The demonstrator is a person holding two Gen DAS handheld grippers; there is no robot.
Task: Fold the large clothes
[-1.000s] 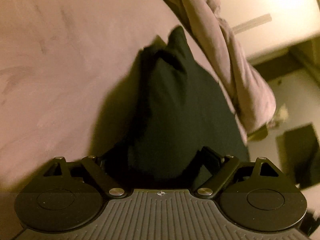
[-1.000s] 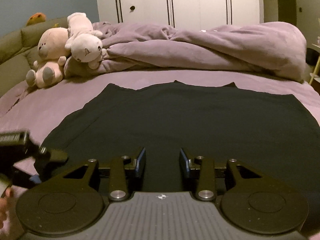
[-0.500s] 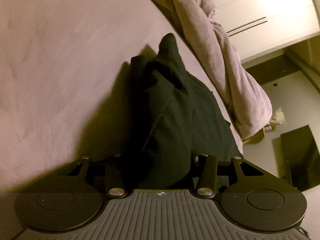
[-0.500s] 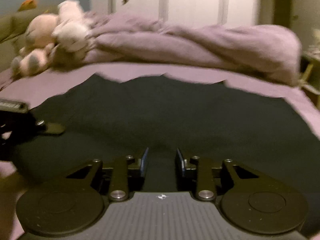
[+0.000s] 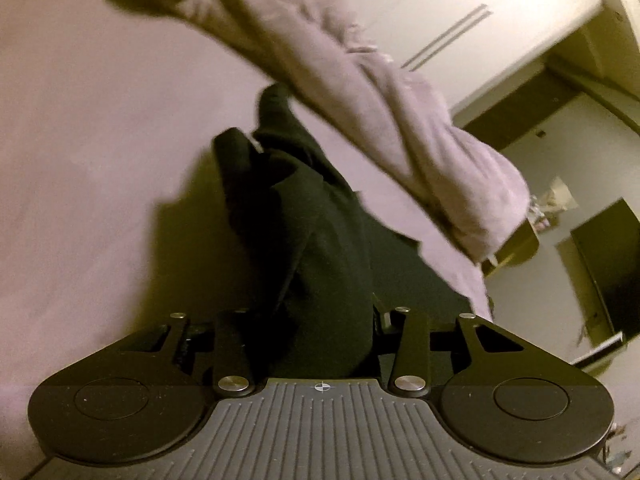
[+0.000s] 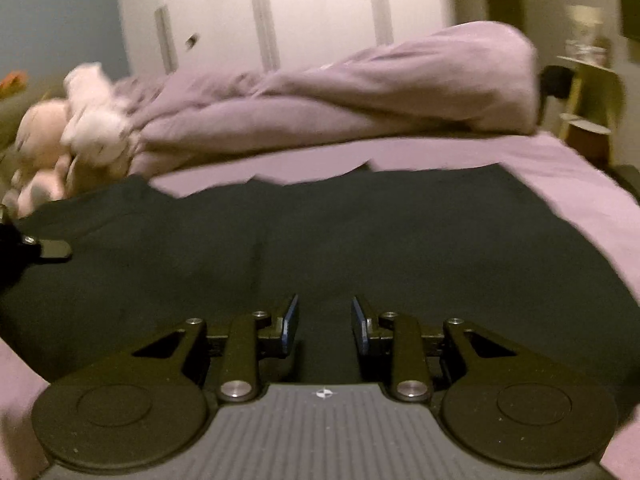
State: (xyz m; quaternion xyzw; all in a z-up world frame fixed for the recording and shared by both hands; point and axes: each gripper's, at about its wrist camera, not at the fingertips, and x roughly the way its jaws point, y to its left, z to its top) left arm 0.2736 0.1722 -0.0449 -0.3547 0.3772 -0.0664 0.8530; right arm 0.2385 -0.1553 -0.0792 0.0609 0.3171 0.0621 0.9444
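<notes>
A large black garment [image 6: 360,240] lies spread on the purple bed sheet [image 6: 580,168]. In the left wrist view its edge [image 5: 316,240] is bunched and lifted, and my left gripper [image 5: 316,332] is shut on this fabric, which hides the fingertips. The left gripper also shows at the left edge of the right wrist view [image 6: 44,248], holding the garment's left side. My right gripper [image 6: 324,320] is open over the garment's near edge, with nothing between its blue pads [image 6: 290,324].
A rumpled purple duvet [image 6: 340,108] lies across the far side of the bed. Stuffed toys [image 6: 72,136] sit at the far left. White wardrobe doors [image 6: 320,20] stand behind. A small side table [image 6: 588,92] stands at the right.
My left gripper closed on the garment's edge and lifted it, bunching the cloth. The right gripper swung its view to the right, over the garment, and stays open.
</notes>
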